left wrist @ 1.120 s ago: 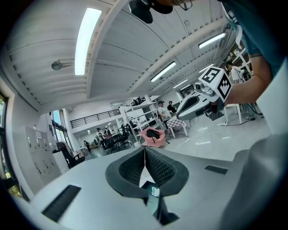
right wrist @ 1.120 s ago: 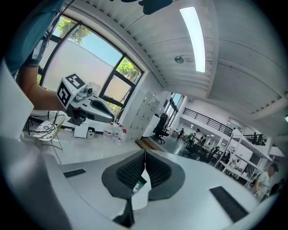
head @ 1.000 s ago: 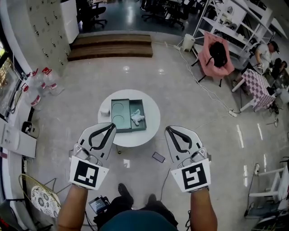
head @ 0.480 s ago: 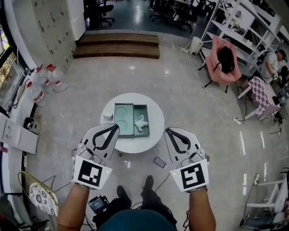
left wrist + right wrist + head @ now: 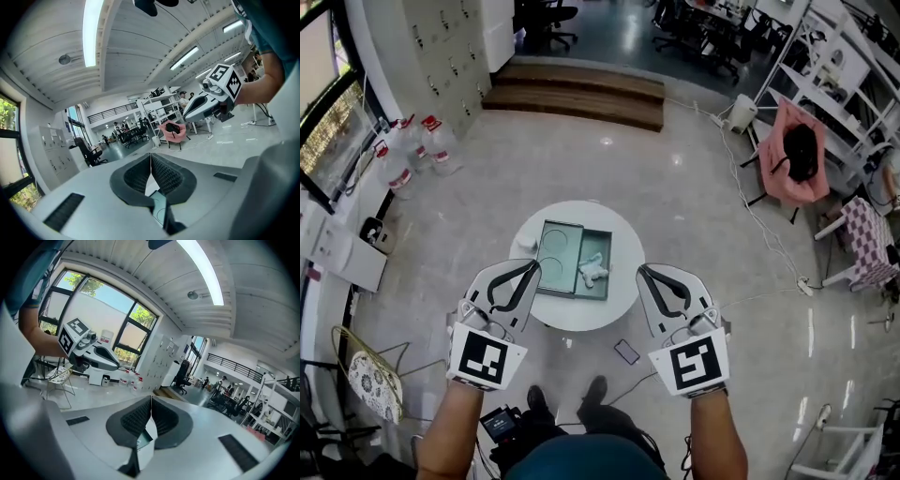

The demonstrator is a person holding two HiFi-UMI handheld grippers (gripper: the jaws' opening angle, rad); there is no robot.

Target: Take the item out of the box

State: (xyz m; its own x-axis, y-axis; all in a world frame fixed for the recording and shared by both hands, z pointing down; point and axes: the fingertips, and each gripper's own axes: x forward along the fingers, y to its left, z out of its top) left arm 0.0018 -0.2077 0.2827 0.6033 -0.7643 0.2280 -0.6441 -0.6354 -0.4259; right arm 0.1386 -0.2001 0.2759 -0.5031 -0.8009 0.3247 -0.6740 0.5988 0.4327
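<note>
An open green box (image 5: 570,253) lies on a round white table (image 5: 619,281) in the head view, its lid laid flat to the left. A small white item (image 5: 592,270) rests in the box's right half. My left gripper (image 5: 532,267) hovers by the table's near left edge, jaws shut with nothing between them. My right gripper (image 5: 645,273) hangs at the table's near right edge, likewise shut and empty. Through the shut left gripper (image 5: 150,161) a sliver of the box shows. The right gripper (image 5: 151,405) also frames a bit of the box.
A small white object (image 5: 521,247) sits on the table left of the box. A dark phone-like slab (image 5: 626,352) lies on the floor near the table. Water bottles (image 5: 412,150) stand at the left, a pink-draped chair (image 5: 797,164) at the right, wooden steps (image 5: 577,94) beyond.
Both grippers and the view have moved forward, toward the table; the table and box sit closer to the grippers. Both pairs of jaws stayed shut.
</note>
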